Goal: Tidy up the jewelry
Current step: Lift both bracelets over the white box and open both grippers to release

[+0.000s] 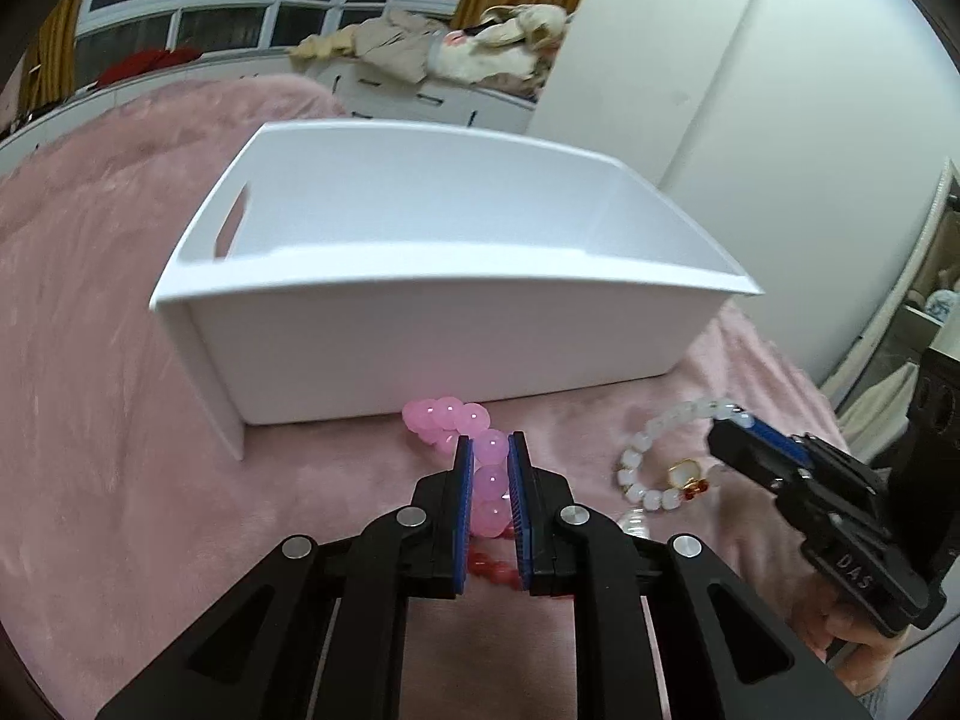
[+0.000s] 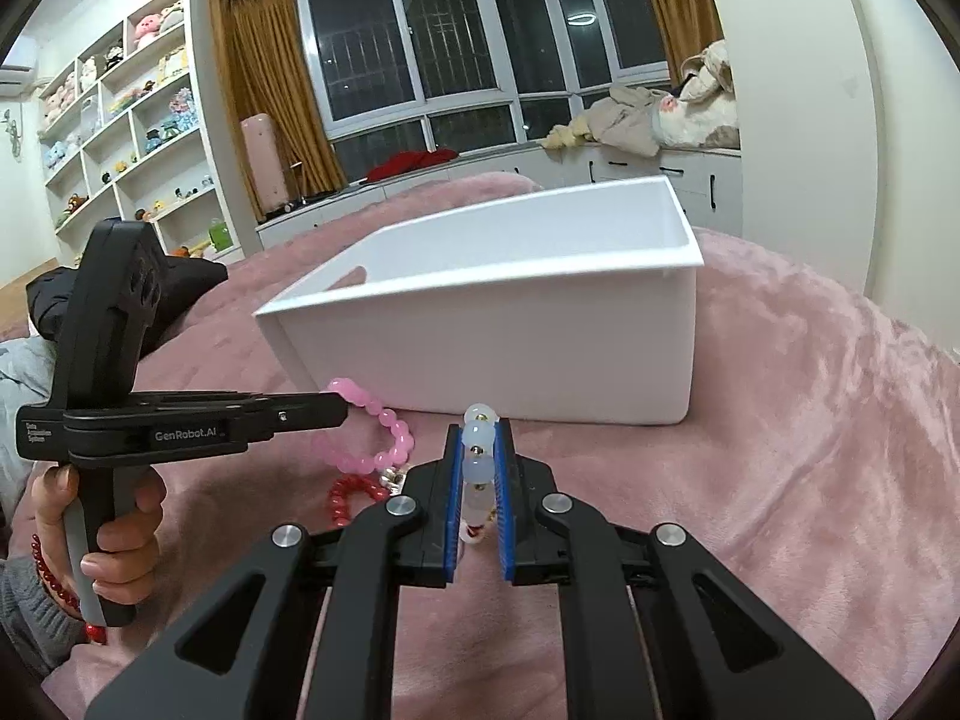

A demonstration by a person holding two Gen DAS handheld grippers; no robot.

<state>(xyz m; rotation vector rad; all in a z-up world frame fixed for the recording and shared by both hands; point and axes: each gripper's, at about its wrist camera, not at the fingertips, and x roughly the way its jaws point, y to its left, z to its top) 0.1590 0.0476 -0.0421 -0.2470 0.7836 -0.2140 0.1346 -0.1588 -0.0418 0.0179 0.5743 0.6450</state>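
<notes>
We hold pink bracelet (image 1: 480,468) in left tongs (image 1: 489,450), white bracelet (image 2: 478,468) in right tongs (image 2: 478,438), both clamped, just before white box (image 1: 420,324). Risk: dangling loops snag box wall, beads slip.

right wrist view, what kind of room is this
Most likely a bedroom at home: a fluffy pink blanket covers a bed-like surface, shelves of plush toys line the wall, and mustard curtains frame a dark window.

Both grippers, left gripper (image 1: 491,450) and right gripper (image 2: 478,429), are black with blue ribbed pads and silver pivot screws; behind the left gripper's white-lettered handle, a grey knit sleeve (image 2: 30,612) and red bead bracelet (image 2: 51,576).
</notes>
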